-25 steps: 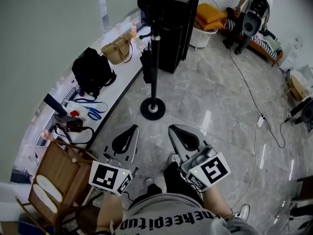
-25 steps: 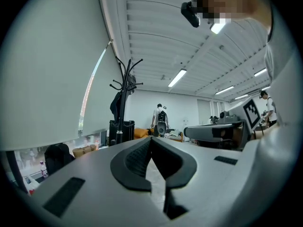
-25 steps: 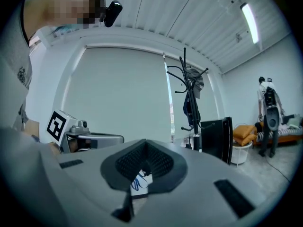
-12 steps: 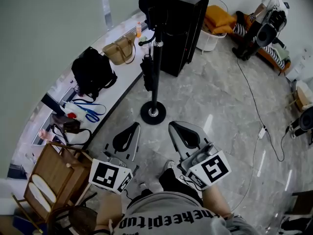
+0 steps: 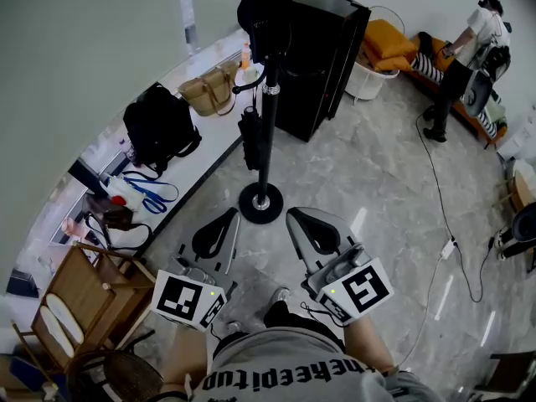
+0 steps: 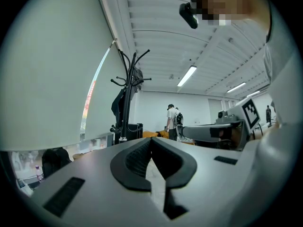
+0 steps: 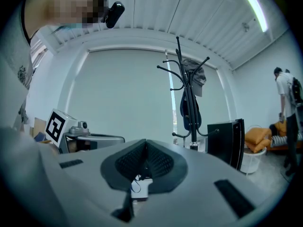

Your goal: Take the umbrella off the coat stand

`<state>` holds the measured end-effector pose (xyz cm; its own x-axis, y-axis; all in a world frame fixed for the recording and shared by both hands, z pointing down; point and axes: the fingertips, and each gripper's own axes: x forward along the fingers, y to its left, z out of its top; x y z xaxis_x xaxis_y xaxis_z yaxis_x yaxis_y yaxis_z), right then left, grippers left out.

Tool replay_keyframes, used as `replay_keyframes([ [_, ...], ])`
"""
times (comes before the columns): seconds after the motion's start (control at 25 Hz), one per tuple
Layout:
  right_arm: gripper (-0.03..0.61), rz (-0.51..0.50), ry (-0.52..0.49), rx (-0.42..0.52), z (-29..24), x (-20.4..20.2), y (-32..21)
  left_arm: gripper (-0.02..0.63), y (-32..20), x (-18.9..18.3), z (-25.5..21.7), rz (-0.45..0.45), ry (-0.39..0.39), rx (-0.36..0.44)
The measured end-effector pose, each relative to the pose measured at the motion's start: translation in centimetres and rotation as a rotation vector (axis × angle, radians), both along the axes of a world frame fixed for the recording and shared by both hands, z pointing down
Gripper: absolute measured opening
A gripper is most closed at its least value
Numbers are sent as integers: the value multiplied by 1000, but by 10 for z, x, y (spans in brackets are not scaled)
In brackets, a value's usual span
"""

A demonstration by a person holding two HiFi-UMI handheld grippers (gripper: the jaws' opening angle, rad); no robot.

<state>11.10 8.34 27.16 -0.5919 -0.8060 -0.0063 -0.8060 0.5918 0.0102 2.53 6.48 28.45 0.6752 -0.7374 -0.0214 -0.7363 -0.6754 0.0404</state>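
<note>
Facing one coat stand point(image 5: 267, 99) with one umbrella point(image 5: 249, 137) hanging, left gripper point(image 5: 228, 217) and right gripper point(image 5: 292, 217) both show jaws clenched, empty.

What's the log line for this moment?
stage: pre-grasp | left gripper: shut, empty | right gripper: shut, empty | umbrella: on coat stand

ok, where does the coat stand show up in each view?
Head view: coat stand at top centre, base on the floor.
Left gripper view: left of centre, against the wall.
Right gripper view: right of centre.
Shared landmark: the black cabinet right beside it, seen in all three.
</note>
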Motion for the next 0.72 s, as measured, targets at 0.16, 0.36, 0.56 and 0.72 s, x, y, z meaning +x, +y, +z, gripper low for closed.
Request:
replay_keyframes([
  [0.16,12,-16,-7,-2,0,14,-12,15,-11,11,-1,-23,-1,3],
  [0.36,12,-51,-10,-9,5,29,-24,15,-21,26,2,-57,-3,4],
  [0.56,12,-84,-25,-13,9,46,-32,15,-25,42,2,-92,1,11],
  [0.72,12,-109,-35,-18,15,50,-36,15,-27,45,5,-115,-9,8],
])
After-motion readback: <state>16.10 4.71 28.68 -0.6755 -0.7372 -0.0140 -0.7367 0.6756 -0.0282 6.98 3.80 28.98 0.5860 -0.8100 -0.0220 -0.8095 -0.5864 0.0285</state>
